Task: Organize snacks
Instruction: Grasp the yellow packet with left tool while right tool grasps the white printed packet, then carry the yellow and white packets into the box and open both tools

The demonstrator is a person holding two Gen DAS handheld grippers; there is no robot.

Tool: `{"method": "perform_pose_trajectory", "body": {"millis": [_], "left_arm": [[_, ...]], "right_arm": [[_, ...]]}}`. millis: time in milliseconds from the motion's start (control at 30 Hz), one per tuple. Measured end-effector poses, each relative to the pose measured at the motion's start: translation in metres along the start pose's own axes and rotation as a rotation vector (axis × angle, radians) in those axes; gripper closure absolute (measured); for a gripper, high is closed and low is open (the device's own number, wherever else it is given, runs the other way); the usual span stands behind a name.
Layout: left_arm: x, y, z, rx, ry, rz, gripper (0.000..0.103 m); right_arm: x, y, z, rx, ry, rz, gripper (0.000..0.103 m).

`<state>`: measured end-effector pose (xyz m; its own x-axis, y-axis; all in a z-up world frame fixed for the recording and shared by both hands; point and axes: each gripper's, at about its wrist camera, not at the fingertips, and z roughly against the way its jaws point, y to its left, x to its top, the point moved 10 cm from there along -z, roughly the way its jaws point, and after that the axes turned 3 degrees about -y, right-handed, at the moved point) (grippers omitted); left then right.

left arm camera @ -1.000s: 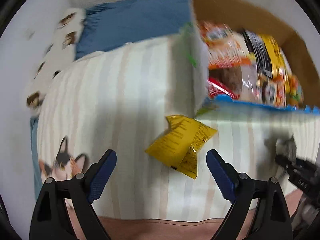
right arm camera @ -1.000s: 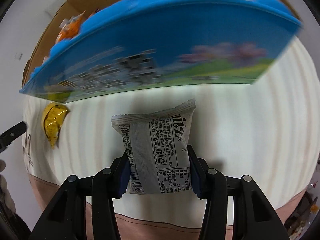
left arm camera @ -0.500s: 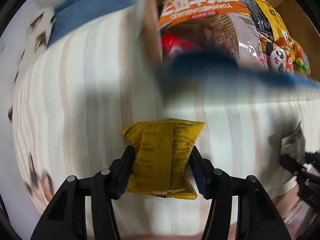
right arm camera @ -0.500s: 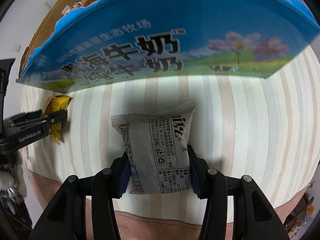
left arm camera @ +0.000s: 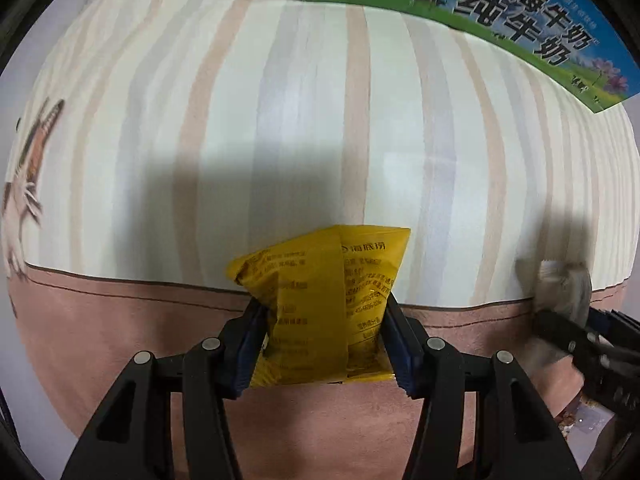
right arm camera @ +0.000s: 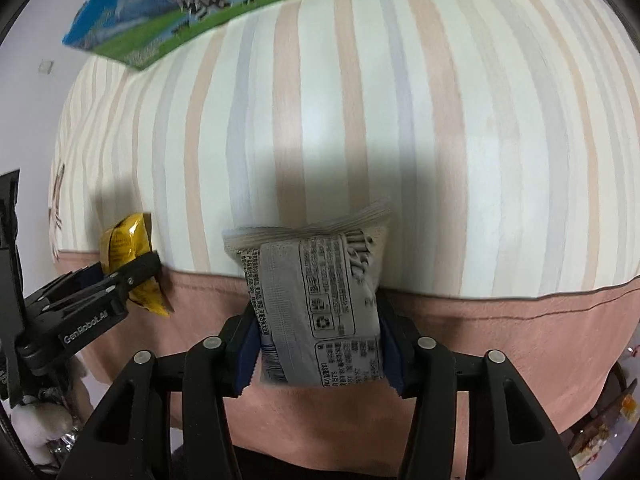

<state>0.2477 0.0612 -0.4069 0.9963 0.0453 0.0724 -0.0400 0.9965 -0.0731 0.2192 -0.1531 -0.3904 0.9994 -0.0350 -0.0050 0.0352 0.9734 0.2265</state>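
Two packets were up, one per tongs. The left tongs [left arm camera: 324,344] pinched the yellow packet [left arm camera: 320,308], long axis along the fingers, top pointing away. The right tongs [right arm camera: 316,344], jaws just easing wider, bracketed the grey packet [right arm camera: 316,304] likewise. Beyond lay the striped bench [right arm camera: 400,120] and one milk carton [left arm camera: 500,4].

A second ago the left hand-held gripper [left arm camera: 324,344] stood wide open above the yellow snack packet [left arm camera: 320,312] lying on the striped cloth [left arm camera: 304,128]; its pads now press the packet's sides. The right hand-held gripper [right arm camera: 318,344] has just been opening, the grey snack packet [right arm camera: 320,312] still between its blue pads. The snack box [left arm camera: 520,8] has slid to the top edge of both views, its contents gone from sight.
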Motion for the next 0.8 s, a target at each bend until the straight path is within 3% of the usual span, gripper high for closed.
{"method": "perform_pose_trajectory", "body": {"millis": [133,367,533,800], "left_arm": [[0.002,-0.005,-0.009,0.004,-0.013,0.006,0.05],[0.009,-0.003,-0.008,-0.008,-0.018,0.045,0.05],[0.007,-0.002,-0.002,0.002,-0.046,0.051,0.053],[-0.006,-0.019,0.017,-0.064,-0.04,0.054,0.054]], "right_arm": [[0.003,0.016,-0.005,-0.013,0.001,0.01,0.032],[0.004,0.025,-0.016,-0.043,-0.017,-0.022,0.032],[0.001,0.025,-0.023,-0.099,-0.051,-0.04,0.048],[-0.008,0.011,0.008,-0.026,-0.091,-0.056,0.053]]}}
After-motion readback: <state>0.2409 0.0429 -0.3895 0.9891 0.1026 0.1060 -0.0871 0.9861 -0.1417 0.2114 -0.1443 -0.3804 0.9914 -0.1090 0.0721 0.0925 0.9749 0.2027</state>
